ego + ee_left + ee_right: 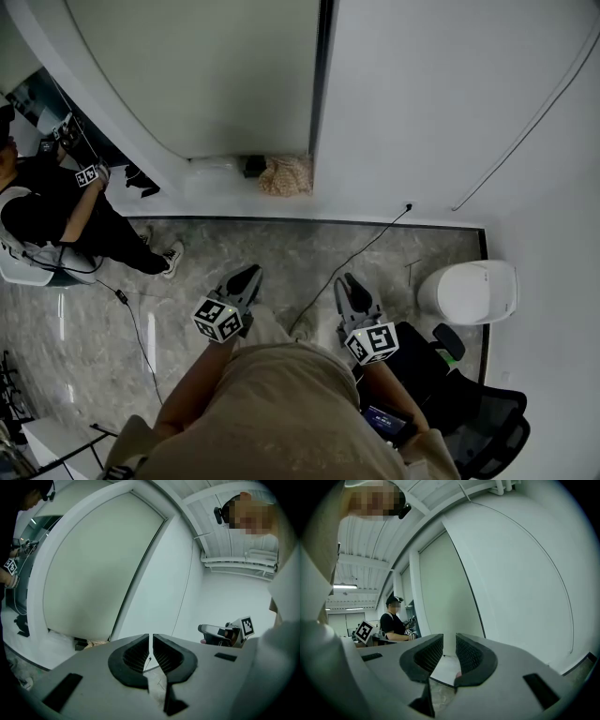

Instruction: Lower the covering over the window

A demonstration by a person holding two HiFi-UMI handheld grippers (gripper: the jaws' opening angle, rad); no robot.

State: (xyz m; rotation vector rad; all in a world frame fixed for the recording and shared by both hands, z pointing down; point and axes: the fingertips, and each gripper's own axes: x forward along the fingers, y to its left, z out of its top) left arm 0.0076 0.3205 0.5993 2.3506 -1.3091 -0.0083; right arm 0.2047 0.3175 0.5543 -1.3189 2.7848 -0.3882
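Left claw (246, 278), right claw (352, 288) short of blind (197, 75); chair (473, 412), bin (471, 292) beside.

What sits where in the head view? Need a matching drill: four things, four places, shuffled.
Things:
1. white bin
2. seated person
3. beige bundle
4. black chair

Places, in the head view:
A. far left
B. bottom right corner
C. right end of the floor
D. at the foot of the blind

Pairs: 1-C, 2-A, 3-D, 4-B
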